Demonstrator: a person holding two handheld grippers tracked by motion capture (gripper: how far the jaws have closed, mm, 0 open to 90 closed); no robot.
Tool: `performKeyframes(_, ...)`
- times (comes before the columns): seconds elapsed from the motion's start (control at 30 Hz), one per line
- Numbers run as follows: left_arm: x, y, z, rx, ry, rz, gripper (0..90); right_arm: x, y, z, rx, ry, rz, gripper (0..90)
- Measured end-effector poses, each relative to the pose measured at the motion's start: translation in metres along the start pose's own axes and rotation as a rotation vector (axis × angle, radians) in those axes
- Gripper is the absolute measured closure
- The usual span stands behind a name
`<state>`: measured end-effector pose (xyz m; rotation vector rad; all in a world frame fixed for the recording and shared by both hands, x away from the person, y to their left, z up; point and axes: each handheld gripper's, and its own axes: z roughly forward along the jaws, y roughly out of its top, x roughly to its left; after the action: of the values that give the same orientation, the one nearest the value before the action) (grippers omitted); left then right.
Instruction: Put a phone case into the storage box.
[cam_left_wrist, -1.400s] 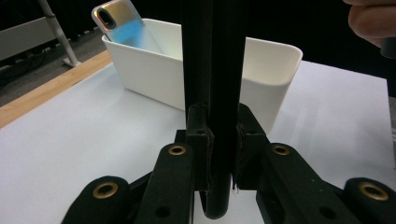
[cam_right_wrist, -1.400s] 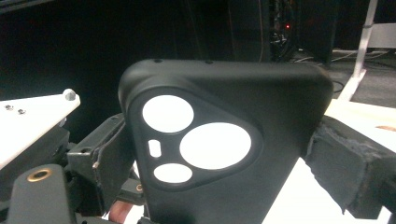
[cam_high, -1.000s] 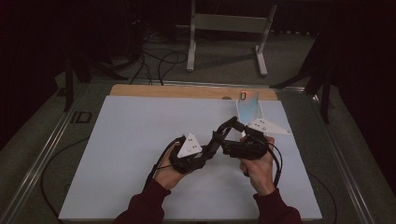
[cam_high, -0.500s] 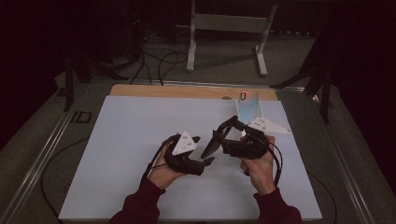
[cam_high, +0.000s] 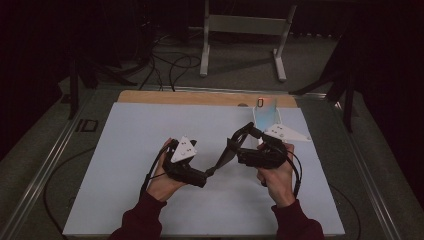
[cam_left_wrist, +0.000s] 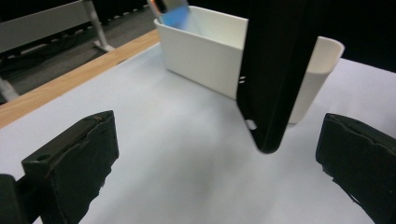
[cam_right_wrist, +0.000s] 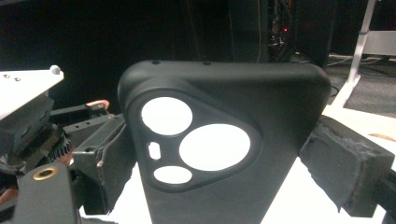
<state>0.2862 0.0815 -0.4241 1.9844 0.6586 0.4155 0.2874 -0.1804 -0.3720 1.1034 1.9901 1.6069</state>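
A: What are you holding in your right gripper (cam_high: 235, 145)?

B: You are clamping a black phone case (cam_right_wrist: 219, 154) between its padded jaws. The case is matte and smooth, with rounded corners, and in the right gripper view its camera cut-out is showing as a rounded triangle with two large round holes, a smaller oval and a thin slot. Two tiny holes are sitting on its top edge.

A: And your left gripper (cam_left_wrist: 219, 177)?

B: Its jaws have just been opening, and now they are standing wide apart with nothing pressed between them. The pads (cam_left_wrist: 74, 158) are blocky, dark and rough, with frayed edges. In the left gripper view the case (cam_left_wrist: 275, 70) is hanging edge-on between the two pads, touching neither, its lower corner hovering above the table.

A: Where is the case sitting in the high view?

B: It is slanting down from your right gripper toward the left one, over the middle of the pale, smooth mat (cam_high: 150, 130).

A: Anything behind it?

B: A white bin (cam_left_wrist: 210, 51) with thin plastic walls and rounded corners is standing on the mat just beyond the case. A strip of bare wood (cam_high: 200, 98) is running along the mat's far edge.
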Motion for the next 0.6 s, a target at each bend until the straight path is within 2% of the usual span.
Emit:
performKeyframes(0.17, 0.007, -0.004, -0.010, -0.007, 0.017, -0.013, 0.0, -0.001, 0.001, 0.000, 0.000, -0.002, -0.003, 14.7)
performKeyframes(0.33, 0.012, -0.009, -0.020, -0.004, 0.060, -0.007, 0.0, -0.001, 0.002, 0.000, 0.000, -0.006, -0.005, 14.7)
performKeyframes(0.6, 0.025, -0.019, -0.036, -0.017, 0.097, -0.033, 0.0, -0.002, 0.006, 0.002, 0.000, -0.011, -0.010, 14.7)
